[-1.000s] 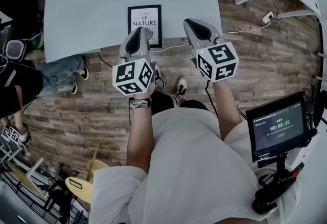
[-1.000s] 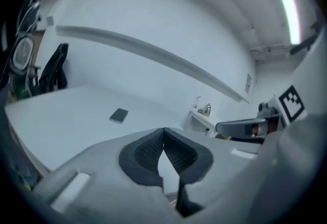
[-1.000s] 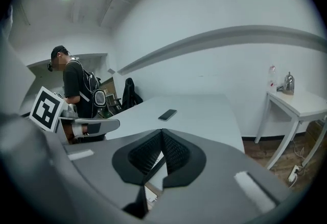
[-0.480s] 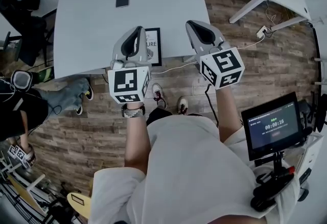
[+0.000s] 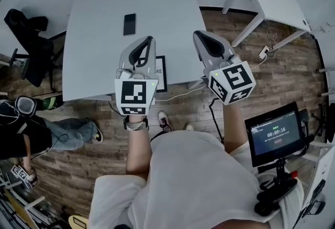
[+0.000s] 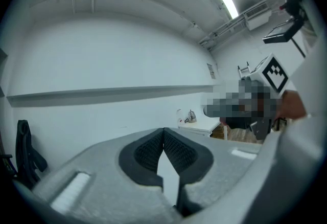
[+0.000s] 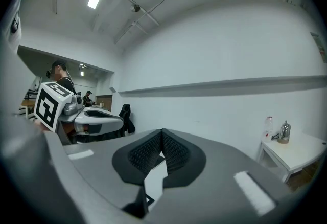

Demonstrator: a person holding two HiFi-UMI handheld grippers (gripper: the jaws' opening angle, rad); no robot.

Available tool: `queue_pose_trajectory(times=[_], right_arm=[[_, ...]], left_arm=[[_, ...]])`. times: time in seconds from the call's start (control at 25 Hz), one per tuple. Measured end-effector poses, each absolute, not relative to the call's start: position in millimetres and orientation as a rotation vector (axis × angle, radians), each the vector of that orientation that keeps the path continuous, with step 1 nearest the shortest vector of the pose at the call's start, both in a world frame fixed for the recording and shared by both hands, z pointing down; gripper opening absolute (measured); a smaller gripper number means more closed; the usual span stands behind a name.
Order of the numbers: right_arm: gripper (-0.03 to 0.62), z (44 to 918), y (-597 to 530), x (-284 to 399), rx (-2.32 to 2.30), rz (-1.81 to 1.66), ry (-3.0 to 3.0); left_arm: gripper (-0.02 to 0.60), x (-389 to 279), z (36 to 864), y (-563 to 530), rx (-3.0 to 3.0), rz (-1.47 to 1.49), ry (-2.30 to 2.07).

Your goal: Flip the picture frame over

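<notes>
The left gripper [image 5: 148, 41] and right gripper [image 5: 199, 34] have risen above the table [image 5: 99, 29], pointing level, jaws closed together, holding nothing.

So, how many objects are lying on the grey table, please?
2: a dark phone near the table's middle, and the picture frame at its near edge, partly behind the left gripper, which could hide more.

left gripper [image 5: 148, 39] — jaws together, empty | right gripper [image 5: 201, 34] — jaws together, empty | both near level
</notes>
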State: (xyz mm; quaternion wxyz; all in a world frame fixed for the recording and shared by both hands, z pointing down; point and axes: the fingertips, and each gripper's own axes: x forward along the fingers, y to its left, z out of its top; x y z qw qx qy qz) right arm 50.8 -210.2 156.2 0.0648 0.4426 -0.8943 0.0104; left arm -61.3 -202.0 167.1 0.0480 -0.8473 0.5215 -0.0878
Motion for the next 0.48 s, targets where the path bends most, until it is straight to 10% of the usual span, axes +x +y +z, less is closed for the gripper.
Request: queue_pose_trajectory(times=[0.48], right_arm=[[0.002,107,-215,38,1.348,-0.081,-2.756]], left_arm=[[0.006,-58,120,-211,-2.513,-0.258,1.492]])
